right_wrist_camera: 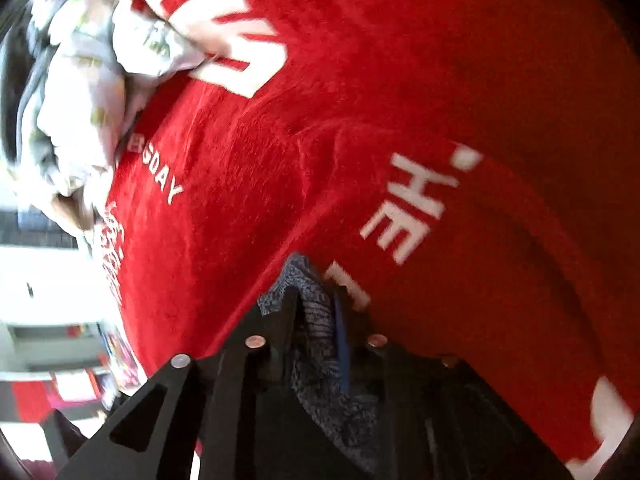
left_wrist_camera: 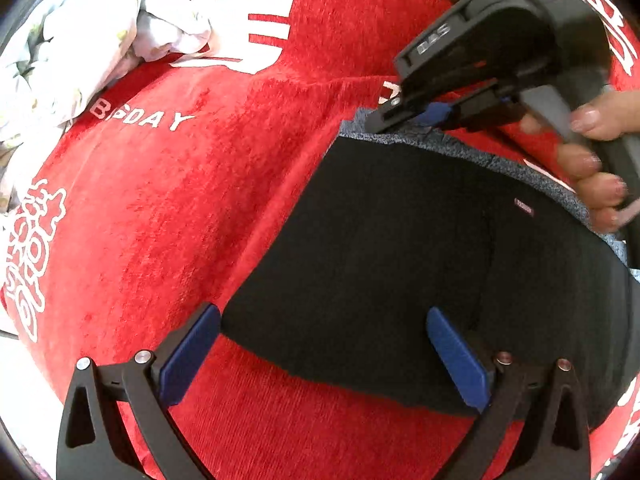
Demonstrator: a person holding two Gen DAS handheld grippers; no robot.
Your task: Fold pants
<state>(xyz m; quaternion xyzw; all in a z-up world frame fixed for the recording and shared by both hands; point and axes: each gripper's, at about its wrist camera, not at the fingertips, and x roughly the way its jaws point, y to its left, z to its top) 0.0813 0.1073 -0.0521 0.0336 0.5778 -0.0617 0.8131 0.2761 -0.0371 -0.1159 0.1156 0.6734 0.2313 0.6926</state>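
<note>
The pants [left_wrist_camera: 400, 248] are black with a blue-grey fleece lining and lie on a red cloth at the right of the left wrist view. My left gripper [left_wrist_camera: 320, 344] is open, one blue pad off the pants' near edge, the other over the black fabric. My right gripper [left_wrist_camera: 404, 118] is shut on the pants' far corner, where the lining shows. In the right wrist view the right gripper [right_wrist_camera: 316, 300] pinches the blue-grey lining [right_wrist_camera: 316, 332] between its fingers, tilted over the red cloth.
The red cloth [left_wrist_camera: 180, 208] with white lettering covers the surface. A crumpled pale floral garment [left_wrist_camera: 80, 48] lies at the far left; it also shows in the right wrist view [right_wrist_camera: 88, 92]. The cloth's left edge drops off to a bright floor [right_wrist_camera: 48, 288].
</note>
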